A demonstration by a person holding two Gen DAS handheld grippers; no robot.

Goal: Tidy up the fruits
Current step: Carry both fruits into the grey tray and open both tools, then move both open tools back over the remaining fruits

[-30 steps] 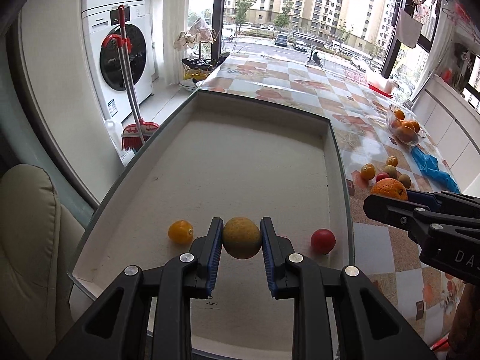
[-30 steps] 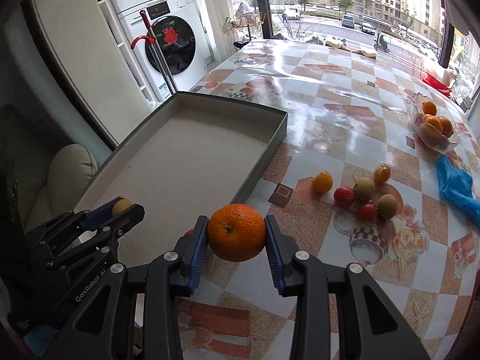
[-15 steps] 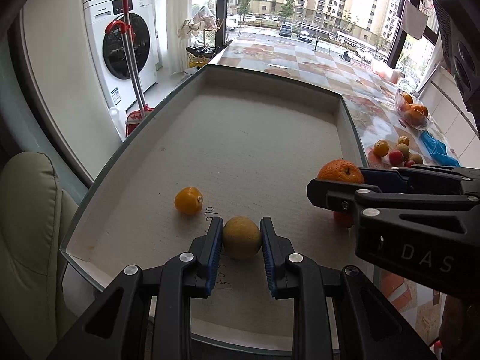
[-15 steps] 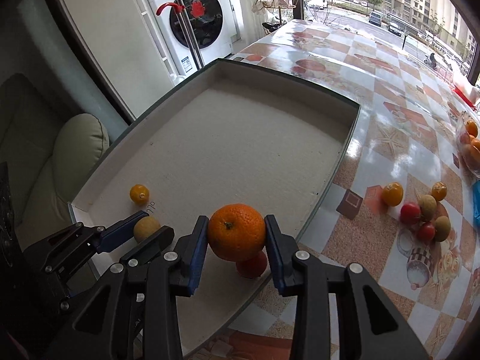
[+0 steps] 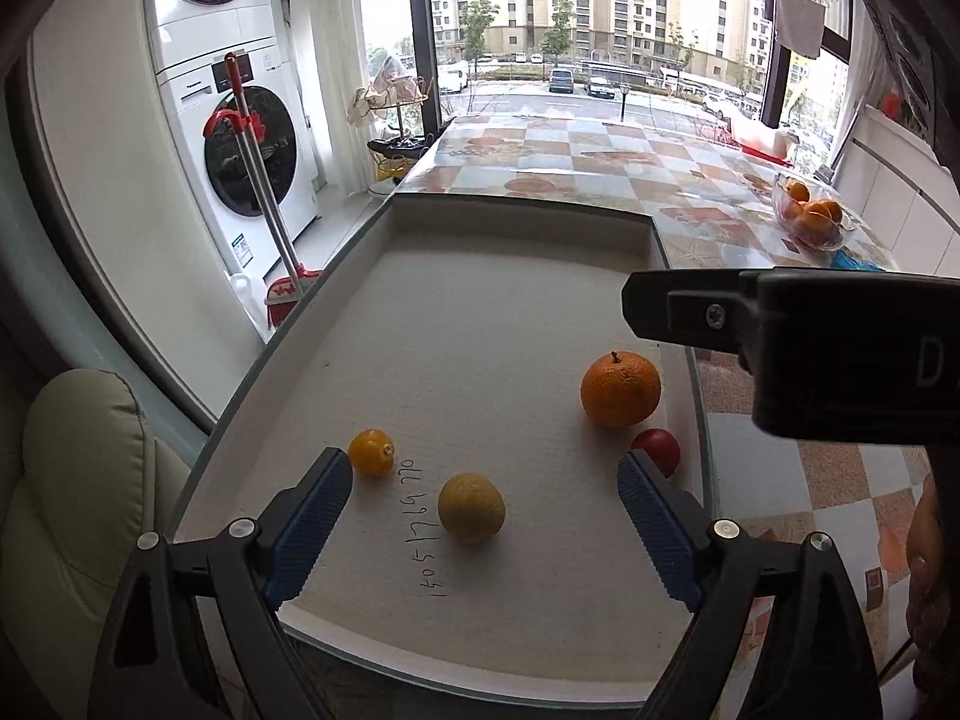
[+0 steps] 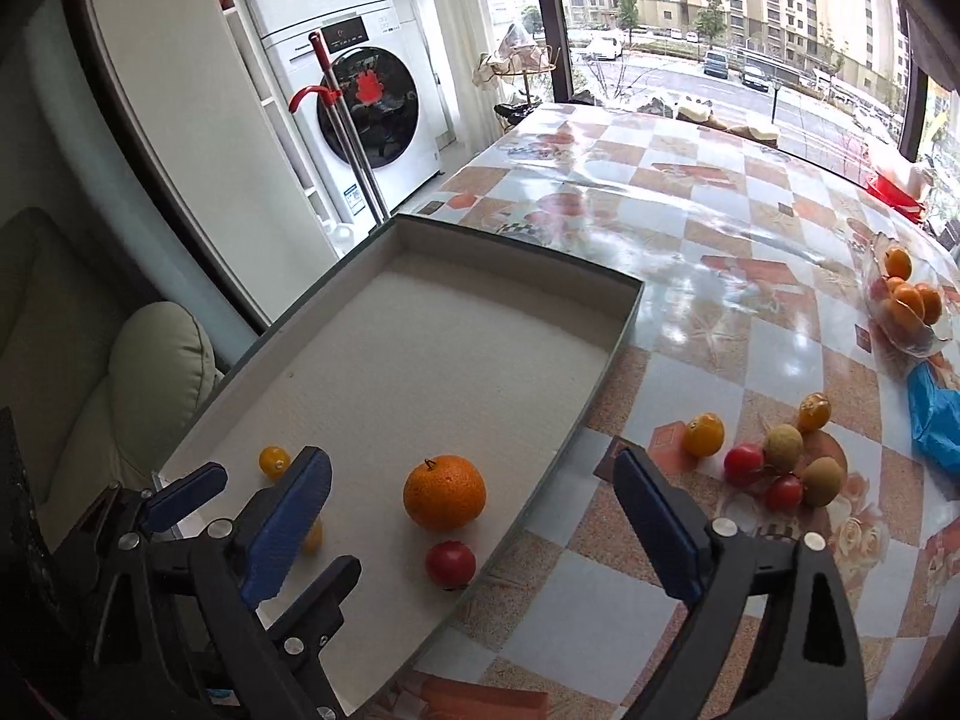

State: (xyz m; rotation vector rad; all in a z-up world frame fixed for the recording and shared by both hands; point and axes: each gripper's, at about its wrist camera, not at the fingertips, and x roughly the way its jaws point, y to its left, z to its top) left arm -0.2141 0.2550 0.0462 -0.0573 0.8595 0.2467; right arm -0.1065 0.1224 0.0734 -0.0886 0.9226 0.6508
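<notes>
Yellow-green and round, the dull-skinned fruit (image 5: pixel 471 507) lies on the tray's (image 5: pixel 516 222) grainy white floor between your left gripper's (image 5: pixel 485 501) just-opened ribbed blue pads, touching neither. From your right wrist, the dimpled orange (image 6: pixel 444 492) sits free between your right gripper's (image 6: pixel 474 519) just-spread jaws, beside a smooth red tomato (image 6: pixel 450 563).

My left gripper (image 5: pixel 483 510) and right gripper (image 6: pixel 474 516), black plastic arms, ribbed blue pads, silver screws, white lettering on one housing
</notes>
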